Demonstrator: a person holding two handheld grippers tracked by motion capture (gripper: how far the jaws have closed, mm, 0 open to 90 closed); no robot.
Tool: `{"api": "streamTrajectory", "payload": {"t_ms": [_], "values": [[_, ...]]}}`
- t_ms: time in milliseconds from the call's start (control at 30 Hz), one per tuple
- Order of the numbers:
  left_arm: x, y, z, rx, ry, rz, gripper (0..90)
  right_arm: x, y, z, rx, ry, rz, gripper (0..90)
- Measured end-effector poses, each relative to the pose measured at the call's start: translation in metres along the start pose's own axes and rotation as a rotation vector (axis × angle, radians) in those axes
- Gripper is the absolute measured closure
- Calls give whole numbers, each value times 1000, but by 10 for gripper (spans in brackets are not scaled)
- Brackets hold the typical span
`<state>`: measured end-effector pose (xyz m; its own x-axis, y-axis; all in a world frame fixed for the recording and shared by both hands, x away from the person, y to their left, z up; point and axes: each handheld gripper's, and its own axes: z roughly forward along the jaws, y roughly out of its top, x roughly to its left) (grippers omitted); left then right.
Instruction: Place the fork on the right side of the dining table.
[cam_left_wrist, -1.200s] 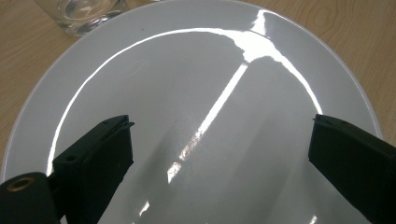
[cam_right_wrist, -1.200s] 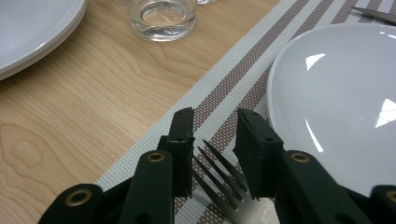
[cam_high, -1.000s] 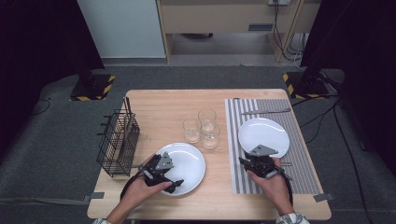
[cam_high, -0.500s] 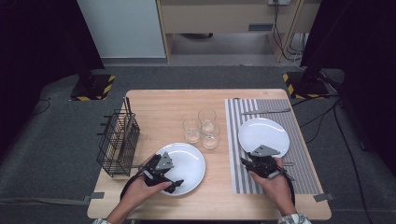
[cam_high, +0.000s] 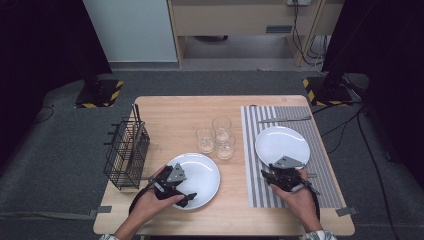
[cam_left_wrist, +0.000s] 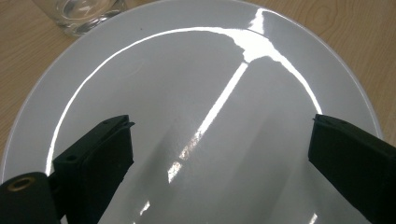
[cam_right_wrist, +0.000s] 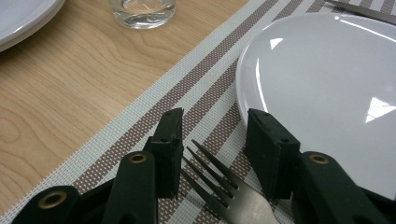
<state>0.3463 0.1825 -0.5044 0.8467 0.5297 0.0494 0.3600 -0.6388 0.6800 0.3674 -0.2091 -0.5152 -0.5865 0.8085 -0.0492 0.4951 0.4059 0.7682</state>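
Observation:
My left gripper (cam_high: 185, 186) (cam_left_wrist: 222, 135) hovers open over a white plate (cam_high: 206, 172) (cam_left_wrist: 196, 88) at the front of the table, with nothing between its jaws. My right gripper (cam_high: 274, 175) (cam_right_wrist: 215, 126) rests low on the striped placemat (cam_high: 300, 115) (cam_right_wrist: 196, 79). Its jaws have just been opening. A metal fork (cam_right_wrist: 224, 191) lies flat on the mat between them, with a gap on each side of its tines. A second white plate (cam_high: 282, 144) (cam_right_wrist: 327, 70) sits on the mat just beyond that gripper.
Three clear glasses (cam_high: 221, 125) (cam_high: 205, 139) (cam_high: 226, 146) stand mid-table; one glass (cam_right_wrist: 142, 9) is ahead of the right gripper. A black wire rack (cam_high: 126, 152) stands at the left edge. A knife (cam_high: 285, 119) lies at the mat's far end.
The right gripper's jaws stand a little wider around the fork than before. Both hands have stayed almost where they were.

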Motion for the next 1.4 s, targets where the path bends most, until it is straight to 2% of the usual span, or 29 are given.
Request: {"api": "streamTrajectory", "payload": {"t_ms": [233,367,567,733,800,833,933,1000,1033,1067,1100,1300,1400], "values": [[0,0,0,1,2,1,55,-3,-1,-2,4,-2,8,559],[0,0,0,2,2,1,55,-4,-1,-3,-4,-3,13,523],[-1,0,1,3,5,6,55,-9,11,-14,-41,31,48,383],[1,0,1,7,10,6,55,-14,21,-18,-49,9,56,299],[1,0,1,8,12,8,55,-18,33,-22,-56,-13,54,254],[1,0,1,8,12,8,55,-18,33,-22,-56,-13,54,254],[1,0,2,11,17,13,55,-23,52,-22,-74,-11,78,228],[1,0,2,12,19,14,55,-24,59,-22,-79,-10,77,224],[0,0,2,11,20,15,55,-25,68,-20,-80,-4,74,218],[0,0,2,11,20,15,54,-25,68,-20,-80,-4,74,218],[0,0,2,9,25,19,55,-27,78,-17,-69,6,70,216],[0,0,2,7,27,19,52,-30,95,-6,-45,16,78,203],[0,0,3,5,25,19,50,-28,108,5,-48,25,92,181]]}}
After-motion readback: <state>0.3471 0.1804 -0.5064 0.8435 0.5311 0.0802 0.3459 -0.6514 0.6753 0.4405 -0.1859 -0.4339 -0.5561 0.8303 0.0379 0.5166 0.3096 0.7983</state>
